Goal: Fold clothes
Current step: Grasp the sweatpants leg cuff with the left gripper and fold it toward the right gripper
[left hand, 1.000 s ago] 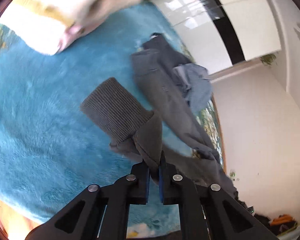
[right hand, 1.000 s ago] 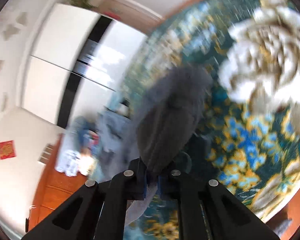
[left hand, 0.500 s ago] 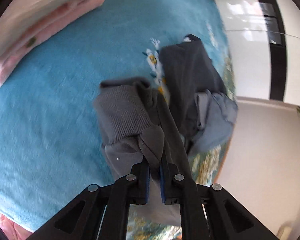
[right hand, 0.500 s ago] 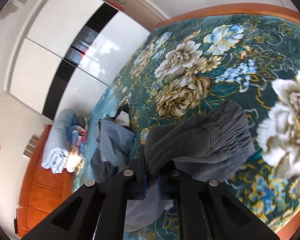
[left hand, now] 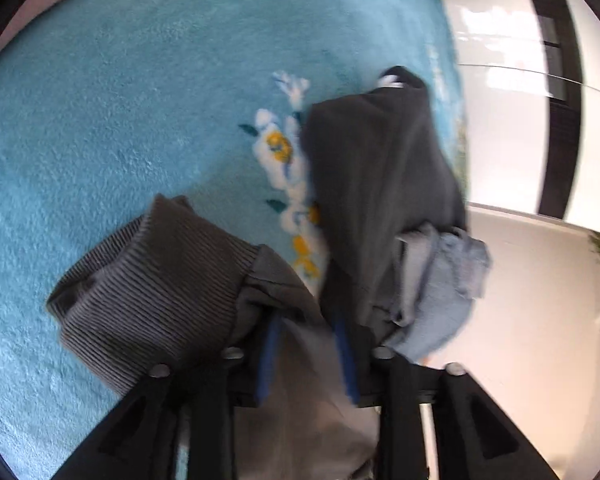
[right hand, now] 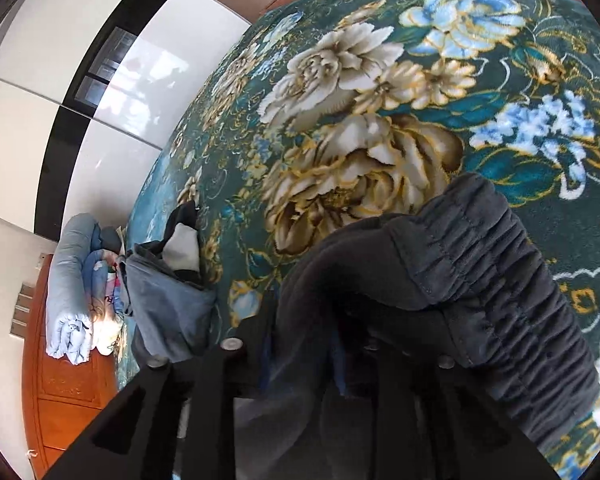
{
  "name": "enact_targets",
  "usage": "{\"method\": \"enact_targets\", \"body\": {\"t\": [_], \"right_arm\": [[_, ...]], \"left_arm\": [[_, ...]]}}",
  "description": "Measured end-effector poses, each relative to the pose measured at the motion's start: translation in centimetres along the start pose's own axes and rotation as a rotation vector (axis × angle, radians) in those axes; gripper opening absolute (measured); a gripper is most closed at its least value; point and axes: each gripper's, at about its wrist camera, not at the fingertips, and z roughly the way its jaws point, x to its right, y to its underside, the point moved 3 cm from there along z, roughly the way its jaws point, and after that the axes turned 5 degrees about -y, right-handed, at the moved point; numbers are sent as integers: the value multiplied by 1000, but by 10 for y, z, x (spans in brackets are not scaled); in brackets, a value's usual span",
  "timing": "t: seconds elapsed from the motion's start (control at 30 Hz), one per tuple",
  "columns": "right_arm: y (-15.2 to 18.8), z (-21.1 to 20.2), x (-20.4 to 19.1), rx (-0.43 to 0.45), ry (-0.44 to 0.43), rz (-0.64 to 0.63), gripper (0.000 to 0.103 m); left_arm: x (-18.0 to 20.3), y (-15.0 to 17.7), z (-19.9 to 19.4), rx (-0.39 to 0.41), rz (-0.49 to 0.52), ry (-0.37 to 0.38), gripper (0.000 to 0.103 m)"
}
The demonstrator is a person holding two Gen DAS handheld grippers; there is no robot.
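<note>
Grey sweatpants lie on the bed. In the left wrist view their ribbed cuff (left hand: 148, 280) rests on the light blue blanket (left hand: 120, 100), and my left gripper (left hand: 306, 356) stands open with the grey cloth lying loose between its jaws. In the right wrist view the elastic waistband (right hand: 480, 280) is bunched on the floral blanket (right hand: 380, 80). My right gripper (right hand: 300, 356) is open too, with the dark cloth draped over and between its jaws.
A dark garment (left hand: 380, 200) and a light blue garment (left hand: 440, 292) lie in a heap to the right; the heap also shows in the right wrist view (right hand: 168, 292). Rolled bedding (right hand: 72, 292) lies by the wooden headboard (right hand: 60, 392). White wardrobe doors (right hand: 80, 80) stand beyond the bed.
Both grippers have opened and let go of the grey sweatpants, which have dropped onto the bed. The left gripper has come down closer to the blanket.
</note>
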Motion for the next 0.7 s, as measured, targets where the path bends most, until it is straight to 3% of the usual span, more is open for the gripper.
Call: {"method": "enact_targets", "body": {"t": [0.03, 0.07, 0.13, 0.23, 0.3, 0.37, 0.4, 0.63, 0.7], "right_arm": [[1, -2, -2, 8, -19, -16, 63], [3, -5, -5, 18, -43, -35, 67], [6, -14, -11, 38, -86, -76, 69], [20, -46, -23, 83, -171, -137, 69], [38, -70, -25, 101, -242, -165, 71], [57, -87, -20, 90, -281, -172, 78], [67, -93, -11, 77, -275, -157, 83], [114, -105, 72, 12, -121, 5, 83], [112, -98, 89, 31, -155, 72, 83]], "left_arm": [[0, 6, -8, 3, 23, 20, 42], [2, 15, -20, 20, 80, 20, 46], [3, 34, -42, 73, 192, -11, 53], [-12, 62, -72, 215, 324, -125, 65], [-34, 69, -75, 253, 321, -158, 67], [-51, 66, -67, 238, 289, -146, 67], [-59, 64, -62, 229, 273, -140, 67], [-57, 54, -34, 275, 303, -167, 69], [-56, 50, -26, 279, 294, -167, 70]]}}
